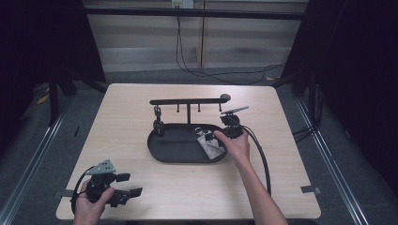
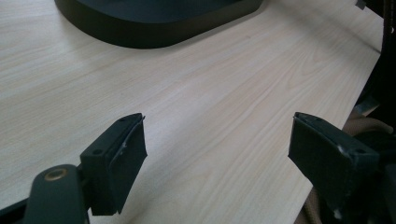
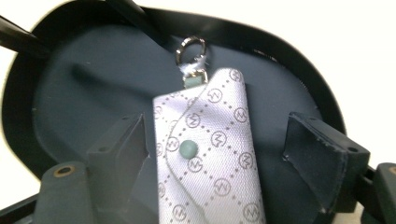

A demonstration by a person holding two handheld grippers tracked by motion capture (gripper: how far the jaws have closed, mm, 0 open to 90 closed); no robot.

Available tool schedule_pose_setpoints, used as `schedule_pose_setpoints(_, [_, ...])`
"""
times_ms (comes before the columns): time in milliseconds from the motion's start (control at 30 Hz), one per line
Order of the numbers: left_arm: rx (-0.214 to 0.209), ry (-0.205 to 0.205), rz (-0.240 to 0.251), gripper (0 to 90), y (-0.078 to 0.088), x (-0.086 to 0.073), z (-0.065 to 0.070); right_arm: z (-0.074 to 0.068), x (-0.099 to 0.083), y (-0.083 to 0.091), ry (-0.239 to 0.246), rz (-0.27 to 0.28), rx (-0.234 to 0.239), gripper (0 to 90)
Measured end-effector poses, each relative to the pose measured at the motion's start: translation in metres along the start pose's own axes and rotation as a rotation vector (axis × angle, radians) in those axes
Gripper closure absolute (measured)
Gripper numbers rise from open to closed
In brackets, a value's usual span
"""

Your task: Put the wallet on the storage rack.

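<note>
We see a light wooden desk (image 1: 141, 140) with a black oval tray (image 1: 162, 150) near its middle, and from the tray's far rim rises a black stand (image 1: 188, 101) with a horizontal bar and small hooks hanging under it. A dark item (image 1: 158, 125) sits at the tray's left end, below one hook; we cannot tell what it is. At the tray's right end lies a small silvery pouch (image 3: 208, 149) with a diamond pattern of round logos, a pale green snap button (image 3: 188, 149) on its flap and a metal clasp ring (image 3: 190, 48) at its top. The right gripper (image 3: 219, 163) hovers over that end of the tray, its jaws spread wide with the pouch lying between them; whether the left-hand pad touches the pouch edge we cannot tell. The left gripper (image 1: 126, 185) is held at the desk's near left corner, well apart from the tray, jaws wide apart with nothing between them but bare desk.
</note>
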State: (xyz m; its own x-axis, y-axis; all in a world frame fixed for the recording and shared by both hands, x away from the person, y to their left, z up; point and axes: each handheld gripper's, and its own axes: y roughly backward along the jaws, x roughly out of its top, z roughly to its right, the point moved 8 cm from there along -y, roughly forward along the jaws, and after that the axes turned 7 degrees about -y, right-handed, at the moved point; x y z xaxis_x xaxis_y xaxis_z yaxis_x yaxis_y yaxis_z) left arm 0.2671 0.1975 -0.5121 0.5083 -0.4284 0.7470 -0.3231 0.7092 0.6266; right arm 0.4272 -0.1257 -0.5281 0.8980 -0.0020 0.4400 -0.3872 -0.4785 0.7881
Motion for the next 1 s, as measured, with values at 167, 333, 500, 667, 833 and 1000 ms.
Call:
schedule_pose_setpoints(167, [0.030, 0.020, -0.005, 19.1, -0.001, -0.001, -0.004, 0.003, -0.002, 0.016, 0.026, 0.047, 0.013, 20.7])
schedule_pose_setpoints(333, [0.045, 0.032, -0.007, 20.1, 0.000, -0.001, -0.008, 0.011, -0.006, 0.031, 0.040, 0.072, 0.011, 21.0])
schedule_pose_setpoints(500, [0.039, 0.046, 0.000, 20.1, 0.001, -0.001, -0.008, 0.014, -0.011, 0.045, 0.064, 0.095, 0.006, 21.2])
schedule_pose_setpoints(667, [0.035, 0.040, 0.002, 20.1, 0.002, -0.001, -0.008, 0.024, -0.022, 0.056, 0.076, 0.108, -0.014, 21.3])
schedule_pose_setpoints(833, [0.041, 0.045, 0.007, 20.1, 0.003, -0.001, -0.008, 0.027, -0.034, 0.066, 0.102, 0.128, -0.022, 22.2])
schedule_pose_setpoints(1000, [0.037, 0.034, -0.015, 20.0, 0.000, -0.003, -0.005, 0.034, -0.044, 0.080, 0.115, 0.153, -0.033, 21.6])
